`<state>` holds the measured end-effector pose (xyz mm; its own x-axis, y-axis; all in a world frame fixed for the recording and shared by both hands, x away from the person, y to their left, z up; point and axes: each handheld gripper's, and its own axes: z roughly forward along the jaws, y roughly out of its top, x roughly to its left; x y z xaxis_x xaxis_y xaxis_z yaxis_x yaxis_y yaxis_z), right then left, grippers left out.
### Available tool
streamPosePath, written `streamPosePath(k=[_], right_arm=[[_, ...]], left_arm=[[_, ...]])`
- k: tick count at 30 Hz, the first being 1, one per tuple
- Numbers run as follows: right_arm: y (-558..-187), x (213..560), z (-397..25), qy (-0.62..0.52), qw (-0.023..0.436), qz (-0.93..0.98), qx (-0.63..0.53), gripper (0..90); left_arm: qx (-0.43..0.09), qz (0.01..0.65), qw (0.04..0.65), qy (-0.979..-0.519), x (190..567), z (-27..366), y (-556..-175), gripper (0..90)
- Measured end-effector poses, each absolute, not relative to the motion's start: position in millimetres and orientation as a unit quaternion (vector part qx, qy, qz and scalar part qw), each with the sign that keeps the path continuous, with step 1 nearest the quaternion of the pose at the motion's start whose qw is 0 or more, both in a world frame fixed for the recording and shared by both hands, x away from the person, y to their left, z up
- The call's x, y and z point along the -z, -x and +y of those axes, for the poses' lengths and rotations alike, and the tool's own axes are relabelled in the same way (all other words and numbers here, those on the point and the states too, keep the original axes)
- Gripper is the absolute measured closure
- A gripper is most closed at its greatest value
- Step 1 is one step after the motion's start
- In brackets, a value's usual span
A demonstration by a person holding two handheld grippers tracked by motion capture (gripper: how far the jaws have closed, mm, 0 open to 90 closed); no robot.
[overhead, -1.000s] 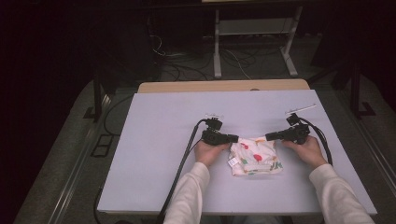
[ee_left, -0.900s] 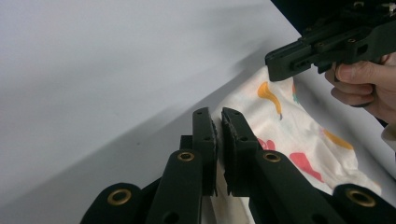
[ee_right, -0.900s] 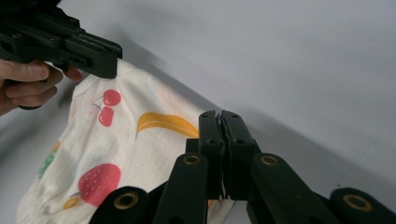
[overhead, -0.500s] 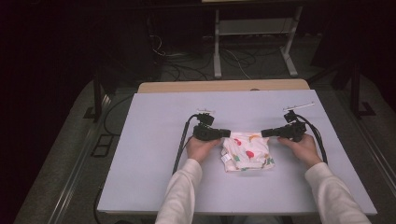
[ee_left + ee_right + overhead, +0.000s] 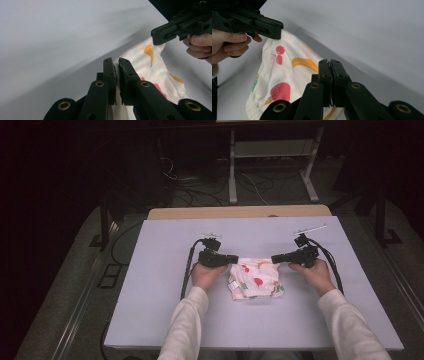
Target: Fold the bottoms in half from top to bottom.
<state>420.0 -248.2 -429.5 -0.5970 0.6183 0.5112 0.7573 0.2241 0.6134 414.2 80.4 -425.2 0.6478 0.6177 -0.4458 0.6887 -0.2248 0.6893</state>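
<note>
You have two grippers in play: your left gripper (image 5: 236,258) and your right gripper (image 5: 274,258), one in each of your two hands, your left hand (image 5: 205,275) and your right hand (image 5: 313,274). There is one cloth (image 5: 255,280), white with a fruit print, and both grippers pinch it. One table (image 5: 165,310) carries everything. Behind it you have one wooden board edge (image 5: 240,212) and one white stand (image 5: 272,150) on the floor.
</note>
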Motion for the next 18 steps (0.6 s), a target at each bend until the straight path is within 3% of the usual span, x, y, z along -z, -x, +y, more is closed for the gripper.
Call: streamPosePath(k=[18], right_arm=[[-436.3,416.6,-217.4,0.429,0.063,-0.793,0.427,86.4]], left_arm=[[0.011,0.412,0.459,-0.787,414.9,103.6,-424.8,83.9]])
